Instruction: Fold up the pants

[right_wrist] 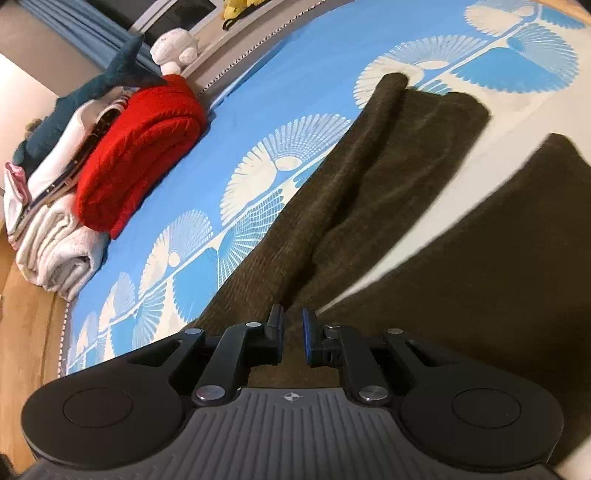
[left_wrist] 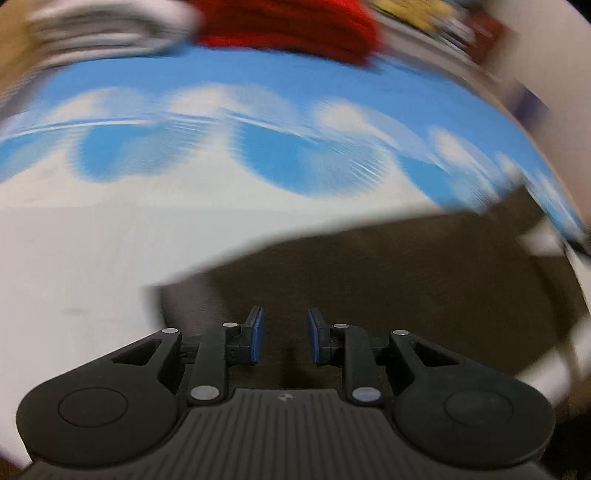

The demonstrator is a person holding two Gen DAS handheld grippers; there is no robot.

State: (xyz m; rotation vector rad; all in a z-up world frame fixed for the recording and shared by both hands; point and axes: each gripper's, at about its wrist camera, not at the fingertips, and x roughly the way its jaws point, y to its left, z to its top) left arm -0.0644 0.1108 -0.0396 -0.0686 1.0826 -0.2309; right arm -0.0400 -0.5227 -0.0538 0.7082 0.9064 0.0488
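While lying long-ways away up the bed (right_wrist: 295,74), one brown pants (right_wrist: 332,221), hovering above: left gripper (left_wrist: 284,334), right gripper (right_wrist: 293,334), both parted, holding nothing.

I count one pair of dark brown pants (right_wrist: 369,192) spread over the bed's one blue-and-white patterned cover (right_wrist: 280,88), with two legs showing in my right view, and two grippers of mine, the left gripper (left_wrist: 284,336) and the right gripper (right_wrist: 293,334), each with two blue-padded fingers. Along the far edge of the bed I count one folded red blanket (right_wrist: 136,147), one pile of folded pale laundry (right_wrist: 55,236) whose pieces I cannot count apart, one dark teal plush shark (right_wrist: 81,99) and one white plush toy (right_wrist: 175,48). At the bed's far corner sits one yellow thing (right_wrist: 236,7), too small to name.
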